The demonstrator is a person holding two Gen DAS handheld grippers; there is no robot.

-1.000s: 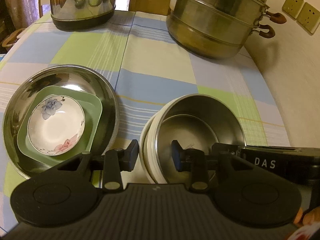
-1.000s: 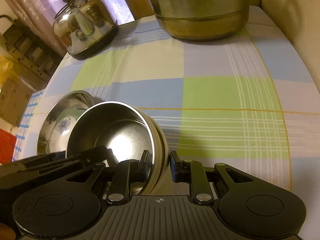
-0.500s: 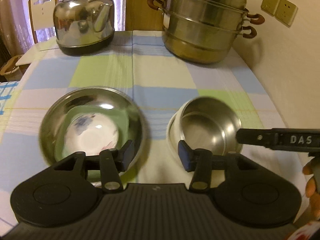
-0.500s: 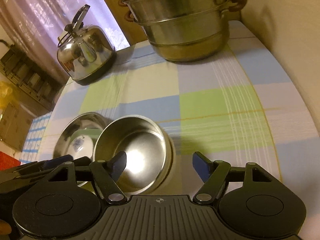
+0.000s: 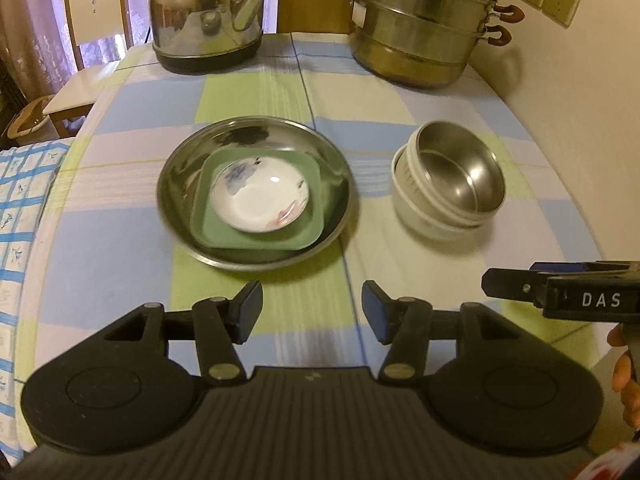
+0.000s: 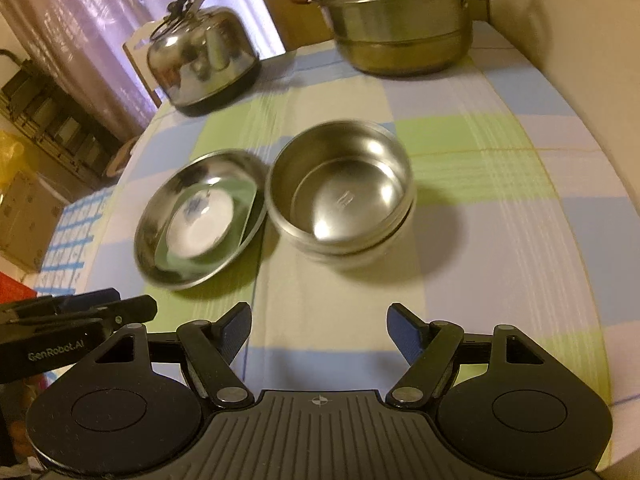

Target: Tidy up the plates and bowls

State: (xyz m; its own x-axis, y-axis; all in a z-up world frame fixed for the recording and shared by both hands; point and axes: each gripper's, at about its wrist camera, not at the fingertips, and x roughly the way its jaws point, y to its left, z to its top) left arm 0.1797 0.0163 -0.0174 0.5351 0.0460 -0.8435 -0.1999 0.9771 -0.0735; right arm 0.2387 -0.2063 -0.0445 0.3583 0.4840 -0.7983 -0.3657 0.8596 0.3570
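Steel bowl (image 6: 344,196) nested, tilted, in seemingly white bowl (image 5: 416,212).

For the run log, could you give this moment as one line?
left gripper: opening, empty | right gripper: open, empty | steel bowl: nested in white bowl

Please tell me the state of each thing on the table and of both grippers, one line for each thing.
Large round steel plate: upright, holding the green plate.
Square green plate: nested in the steel plate.
Small white floral dish: on the green plate, empty.
Steel bowl: empty, tilted, nested in the white bowl.
White bowl: under the steel bowl.
Steel kettle: upright.
Stacked steel steamer pot: lidded.
Left gripper: opening, nothing between.
Right gripper: open, empty.
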